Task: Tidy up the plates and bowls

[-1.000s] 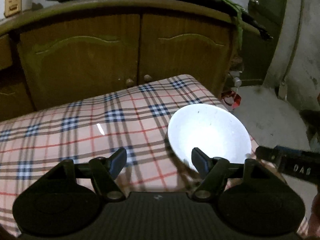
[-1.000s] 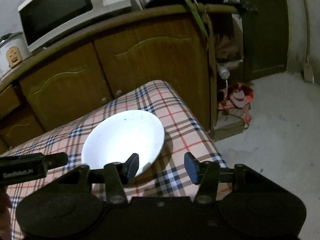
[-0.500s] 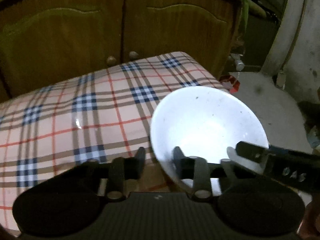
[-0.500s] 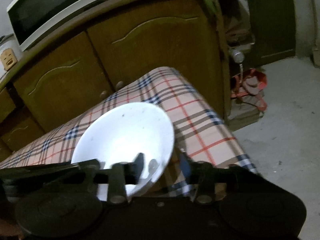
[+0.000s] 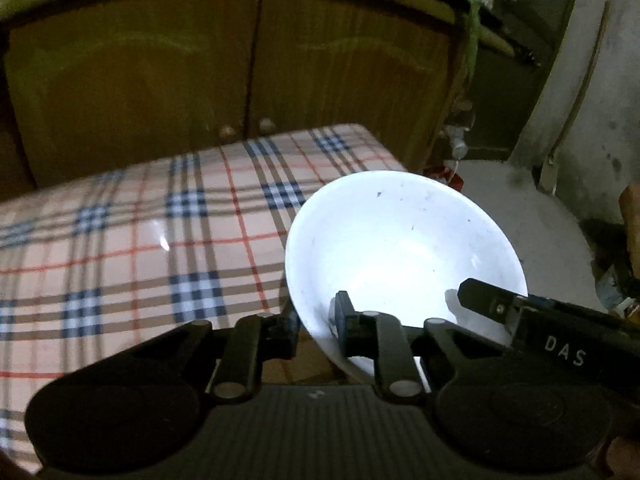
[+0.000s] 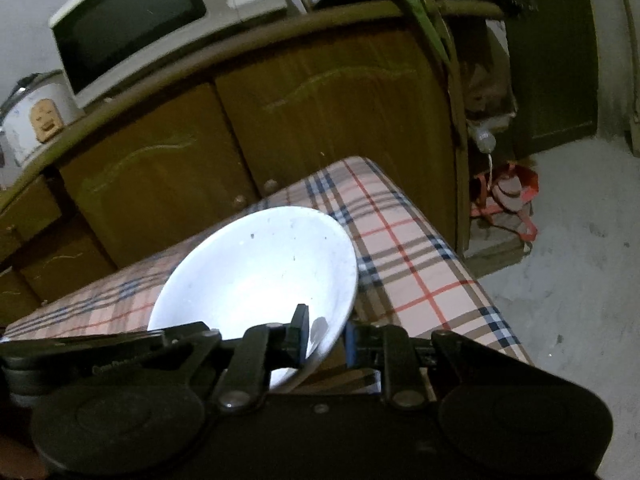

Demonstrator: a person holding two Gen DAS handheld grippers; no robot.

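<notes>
A white bowl [image 5: 404, 252] is held above the plaid tablecloth [image 5: 132, 248] near the table's right end. My left gripper [image 5: 316, 320] is shut on the bowl's near-left rim, one finger inside and one outside. My right gripper [image 6: 326, 336] is shut on the near-right rim of the same bowl [image 6: 256, 276], one finger inside and one outside. The right gripper's finger [image 5: 492, 304] also shows in the left wrist view, on the bowl's right edge. The bowl is empty, with small dark specks inside.
A brown wooden cabinet [image 6: 280, 112] stands right behind the table, with a microwave [image 6: 132, 16] and a rice cooker [image 6: 36, 116] on top. The table's right edge [image 6: 448, 248] drops to a concrete floor [image 6: 568, 248]. A red bag [image 6: 508, 196] lies on the floor beside the cabinet.
Both grippers went from open beside the bowl to shut on its rim. The bowl has come up off the cloth and closer to both cameras.
</notes>
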